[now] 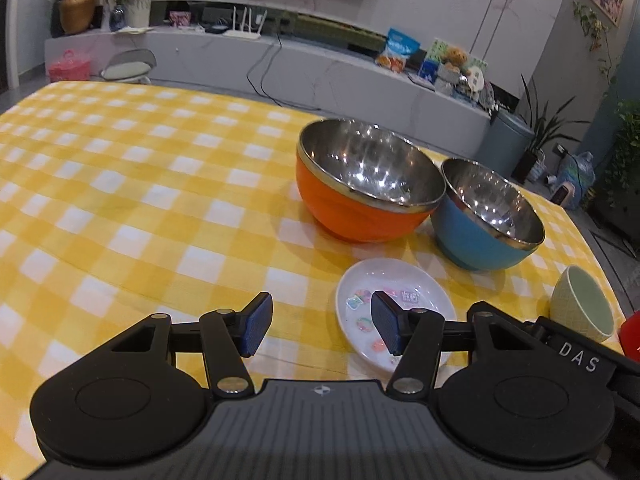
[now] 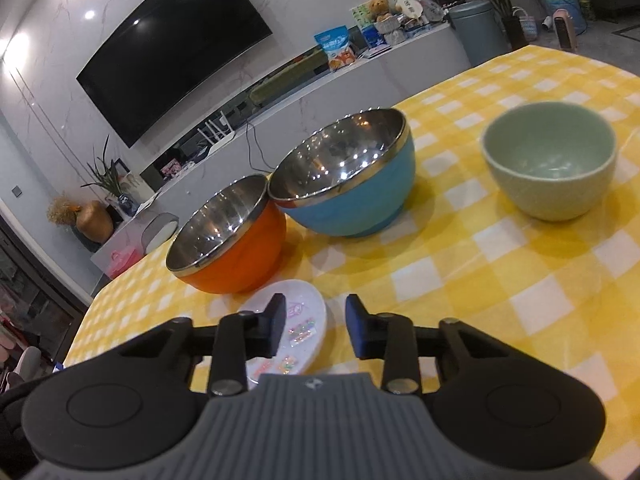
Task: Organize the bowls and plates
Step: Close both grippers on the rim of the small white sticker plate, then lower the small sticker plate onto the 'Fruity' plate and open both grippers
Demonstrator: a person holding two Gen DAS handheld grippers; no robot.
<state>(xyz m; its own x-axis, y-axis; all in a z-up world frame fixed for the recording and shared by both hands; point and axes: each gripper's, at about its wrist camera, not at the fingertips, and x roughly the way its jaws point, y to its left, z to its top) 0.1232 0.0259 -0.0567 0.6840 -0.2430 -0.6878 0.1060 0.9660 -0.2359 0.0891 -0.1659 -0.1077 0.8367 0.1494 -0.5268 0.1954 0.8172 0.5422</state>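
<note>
On the yellow checked tablecloth [image 1: 140,200] lies a small white plate [image 1: 424,284] [image 2: 310,300] with coloured stickers. Behind it stand an orange steel-lined bowl [image 1: 352,216] [image 2: 248,260] and a blue one [image 1: 472,244] [image 2: 360,204], rims touching. A pale green bowl [image 1: 584,308] [image 2: 552,168] stands apart to the right. My left gripper [image 1: 322,326] is open, its right pad over the plate's left part. My right gripper [image 2: 316,328] is open with a narrower gap; the plate's right edge shows between its fingers, and no pad presses on it.
The right gripper's black housing [image 1: 580,356] sits close beside the left gripper, next to the green bowl. A red object [image 1: 631,336] shows at the frame's right edge. The table's far edge faces a chair [image 1: 128,66] and a long grey TV bench [image 1: 280,68].
</note>
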